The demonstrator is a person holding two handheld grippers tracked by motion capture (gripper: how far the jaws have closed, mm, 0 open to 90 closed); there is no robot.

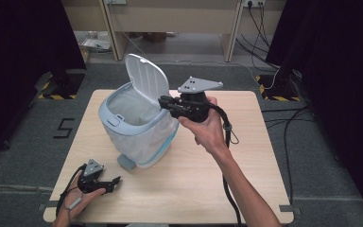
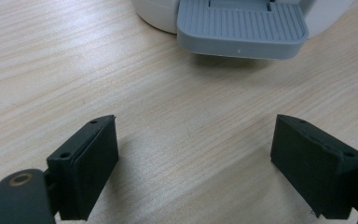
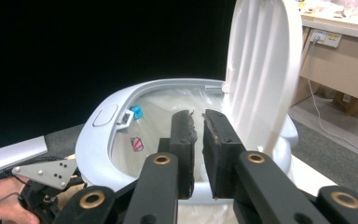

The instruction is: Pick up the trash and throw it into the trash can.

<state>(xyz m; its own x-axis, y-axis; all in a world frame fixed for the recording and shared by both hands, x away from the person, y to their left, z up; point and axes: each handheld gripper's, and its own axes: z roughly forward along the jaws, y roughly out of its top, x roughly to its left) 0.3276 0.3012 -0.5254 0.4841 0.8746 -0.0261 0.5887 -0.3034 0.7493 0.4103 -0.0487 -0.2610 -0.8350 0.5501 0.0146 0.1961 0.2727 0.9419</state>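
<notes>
We see the pedal bin [image 1: 137,127] standing on the counter [image 1: 194,179], lid up, its thin liner bag [image 3: 168,112] soft and slippery, best pinched at the rim. Our right hand-held gripper [image 1: 166,102] hovers there, jaws nearly together on nothing; the left hand-held gripper [image 1: 111,182] rests spread wide facing the pedal [image 2: 241,28].

A pedal bin [image 1: 137,127] is seen standing upright on the left half of the bench, towards its far edge. Its body is white, topped by a pale blue-grey rim, and is lined with a thin translucent bag [image 3: 168,112] whose edge is draped down the outside. The white lid [image 1: 146,78] is raised on its hinge at the far side, standing nearly upright. A ribbed grey foot pedal [image 2: 241,28] is set at the near base, just above the bench.
</notes>
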